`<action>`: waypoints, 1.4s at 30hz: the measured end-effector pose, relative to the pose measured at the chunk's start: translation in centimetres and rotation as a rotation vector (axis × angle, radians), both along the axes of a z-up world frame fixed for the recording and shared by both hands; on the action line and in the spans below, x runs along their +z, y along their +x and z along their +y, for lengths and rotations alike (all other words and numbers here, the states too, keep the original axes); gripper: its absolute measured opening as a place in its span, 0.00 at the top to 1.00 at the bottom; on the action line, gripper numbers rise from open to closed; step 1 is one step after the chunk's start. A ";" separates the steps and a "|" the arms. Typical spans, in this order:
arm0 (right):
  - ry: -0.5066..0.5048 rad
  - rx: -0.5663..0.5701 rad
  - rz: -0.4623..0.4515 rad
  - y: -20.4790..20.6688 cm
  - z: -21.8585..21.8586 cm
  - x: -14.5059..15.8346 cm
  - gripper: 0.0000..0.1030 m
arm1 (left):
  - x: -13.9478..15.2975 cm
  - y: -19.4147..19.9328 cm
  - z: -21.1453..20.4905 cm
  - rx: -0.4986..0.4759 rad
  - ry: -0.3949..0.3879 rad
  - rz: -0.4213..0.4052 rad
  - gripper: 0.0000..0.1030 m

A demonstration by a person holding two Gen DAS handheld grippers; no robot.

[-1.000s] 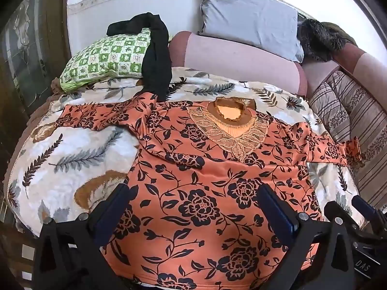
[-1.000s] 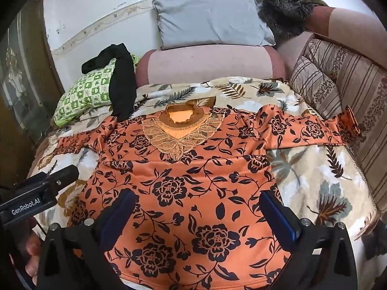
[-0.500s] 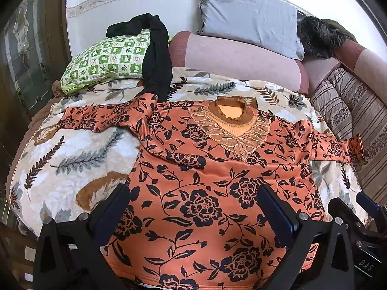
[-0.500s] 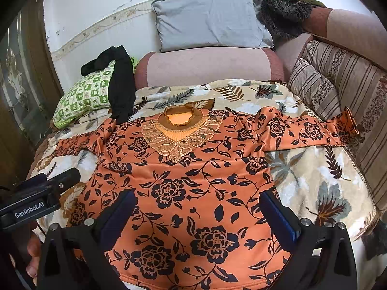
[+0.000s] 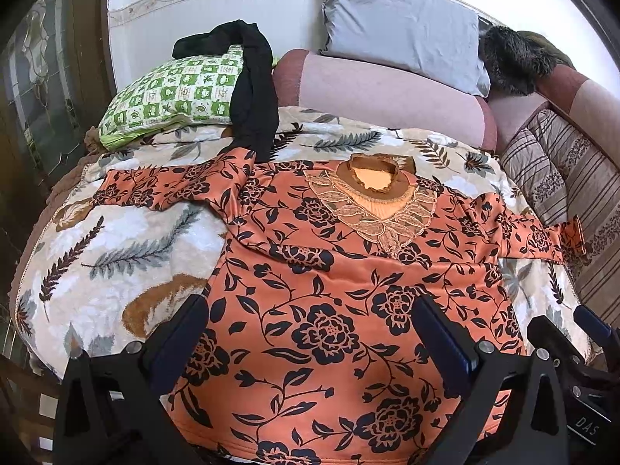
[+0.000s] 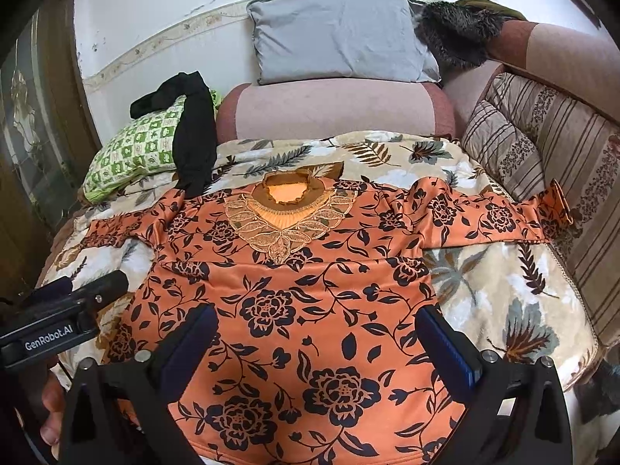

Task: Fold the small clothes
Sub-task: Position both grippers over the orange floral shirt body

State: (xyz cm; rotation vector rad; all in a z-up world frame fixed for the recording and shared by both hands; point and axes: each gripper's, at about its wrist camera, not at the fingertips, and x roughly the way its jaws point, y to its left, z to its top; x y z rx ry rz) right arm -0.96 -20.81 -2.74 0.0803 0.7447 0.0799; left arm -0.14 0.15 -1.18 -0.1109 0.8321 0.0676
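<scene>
An orange top with black flowers (image 5: 329, 294) lies flat and face up on a leaf-print blanket (image 5: 116, 240), sleeves spread to both sides, lace neckline at the far end. It also shows in the right wrist view (image 6: 310, 290). My left gripper (image 5: 310, 329) is open and empty, hovering over the lower left part of the top. My right gripper (image 6: 317, 333) is open and empty over the lower right part. Each gripper shows at the edge of the other's view.
A black garment (image 5: 252, 89) hangs over a green checked pillow (image 5: 174, 93) at the back left. A grey pillow (image 5: 403, 23) rests on a pink bolster (image 5: 387, 93). Striped cushions (image 6: 542, 147) line the right side. The blanket's front edge is near my grippers.
Both grippers have drawn back and risen slightly, so the top sits a little lower and smaller in view. The top itself has not moved.
</scene>
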 end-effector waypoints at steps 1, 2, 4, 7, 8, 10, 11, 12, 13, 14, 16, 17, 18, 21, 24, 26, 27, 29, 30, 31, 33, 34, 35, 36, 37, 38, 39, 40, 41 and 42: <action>-0.003 0.001 -0.001 0.0 0.1 0.0 0.00 | 0.0 0.0 0.1 0.001 -0.001 0.000 0.00; -0.006 0.002 -0.003 0.0 0.2 0.0 0.00 | -0.1 0.0 0.0 0.000 -0.001 0.000 0.00; -0.006 0.004 -0.003 0.0 0.2 0.1 0.00 | -0.1 0.0 0.1 0.000 -0.001 0.000 0.00; -0.016 0.008 -0.008 0.1 0.5 0.2 0.00 | -0.1 0.0 0.1 0.001 0.002 -0.001 0.00; -0.017 0.009 -0.010 0.1 0.5 0.3 0.00 | -0.1 0.0 0.1 0.000 0.003 -0.001 0.00; -0.019 0.009 -0.011 0.1 0.5 0.3 0.00 | -0.2 0.0 0.1 0.001 0.003 -0.002 0.00; -0.020 0.011 -0.012 0.1 0.5 0.3 0.00 | -0.1 0.0 0.1 0.002 0.005 -0.001 0.00; -0.020 0.012 -0.013 0.2 0.5 0.4 0.00 | -0.2 0.1 0.1 0.002 0.004 -0.001 0.00; -0.021 0.012 -0.013 0.2 0.5 0.4 0.00 | -0.1 0.0 0.1 0.002 0.004 -0.001 0.00; -0.023 0.012 -0.013 0.3 0.5 0.4 0.00 | -0.1 0.0 0.1 0.002 0.005 -0.001 0.00; -0.023 0.013 -0.015 0.2 0.5 0.4 0.00 | -0.1 0.1 0.1 0.003 0.005 0.000 0.00; -0.024 0.014 -0.015 0.3 0.6 0.4 0.00 | -0.2 0.1 0.1 0.003 0.005 0.000 0.00; -0.026 0.013 -0.015 0.3 0.5 0.4 0.00 | -0.1 0.1 0.1 0.004 0.007 0.001 0.00; -0.024 0.012 -0.014 0.3 0.5 0.4 0.00 | -0.1 0.1 0.1 0.004 0.006 0.000 0.00; -0.025 0.011 -0.015 0.4 0.5 0.4 0.00 | -0.2 0.1 0.2 0.004 0.006 0.000 0.00; -0.025 0.012 -0.017 0.4 0.5 0.4 0.00 | -0.2 0.1 0.2 0.004 0.005 0.001 0.00; -0.026 0.012 -0.016 0.5 0.5 0.4 0.00 | -0.1 0.1 0.1 0.003 0.005 0.000 0.00; -0.026 0.012 -0.017 0.4 0.5 0.4 0.00 | -0.1 0.1 0.2 0.003 0.007 0.000 0.00; -0.026 0.011 -0.017 0.4 0.5 0.4 0.00 | -0.1 0.2 0.2 0.003 0.007 -0.001 0.00; -0.025 0.011 -0.016 0.4 0.5 0.4 0.00 | -0.1 0.2 0.2 0.004 0.007 -0.001 0.00; -0.026 0.012 -0.017 0.5 0.6 0.4 0.00 | -0.1 0.2 0.2 0.003 0.007 -0.001 0.00; -0.028 0.013 -0.018 0.5 0.6 0.4 0.00 | -0.1 0.2 0.2 0.003 0.007 0.000 0.00; -0.029 0.013 -0.019 0.5 0.7 0.4 0.00 | -0.1 0.2 0.3 0.004 0.007 -0.001 0.00; -0.026 0.013 -0.018 0.5 0.6 0.5 0.00 | -0.1 0.2 0.2 0.004 0.007 -0.001 0.00; -0.026 0.012 -0.018 0.5 0.6 0.5 0.00 | -0.1 0.2 0.2 0.003 0.008 0.000 0.00; -0.025 0.011 -0.018 0.5 0.7 0.5 0.00 | -0.1 0.2 0.2 0.004 0.008 -0.001 0.00; -0.025 0.010 -0.018 0.5 0.7 0.5 0.00 | -0.1 0.2 0.2 0.004 0.007 -0.001 0.00; -0.025 0.010 -0.019 0.5 0.7 0.5 0.00 | -0.1 0.2 0.2 0.004 0.007 -0.001 0.00; -0.027 0.010 -0.018 0.5 0.7 0.5 0.00 | -0.1 0.2 0.3 0.005 0.006 -0.001 0.00; -0.028 0.009 -0.019 0.5 0.7 0.5 0.00 | -0.1 0.2 0.3 0.005 0.007 -0.001 0.00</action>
